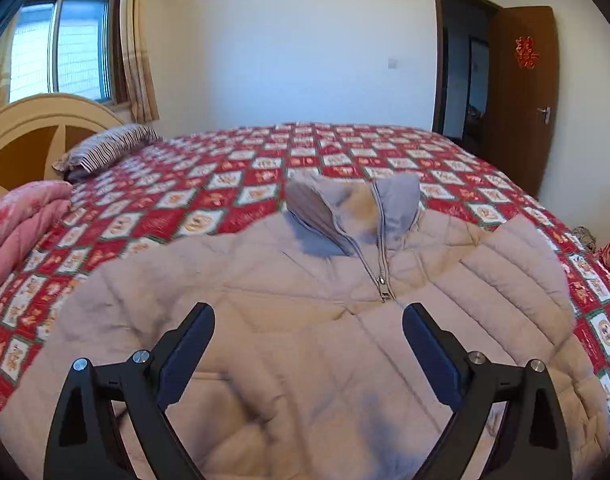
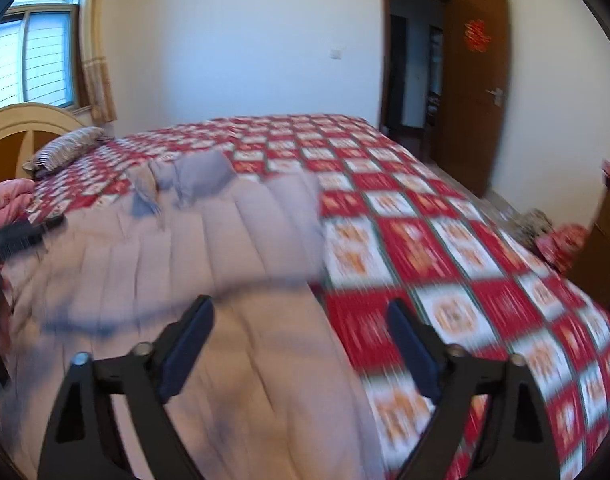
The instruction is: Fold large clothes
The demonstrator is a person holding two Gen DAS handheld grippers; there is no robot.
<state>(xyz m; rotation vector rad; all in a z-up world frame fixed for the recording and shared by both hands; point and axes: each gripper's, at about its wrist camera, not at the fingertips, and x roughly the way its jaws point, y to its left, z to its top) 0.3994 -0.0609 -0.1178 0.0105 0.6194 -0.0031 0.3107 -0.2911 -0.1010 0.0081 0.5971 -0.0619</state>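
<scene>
I see the bed [image 1: 265,168] under its red checked cover, with the beige padded jacket [image 1: 305,320] lying flat, collar toward the far side. My left claw [image 1: 308,316] hangs spread wide above the jacket's chest, holding nothing. My right claw [image 2: 300,312] is equally spread, empty, over the jacket's right edge.

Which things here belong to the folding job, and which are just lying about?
Job:
puffer jacket
left tool, open
right tool, open

Lying about:
striped pillow
pink quilt
patterned bedspread, the work surface
</scene>
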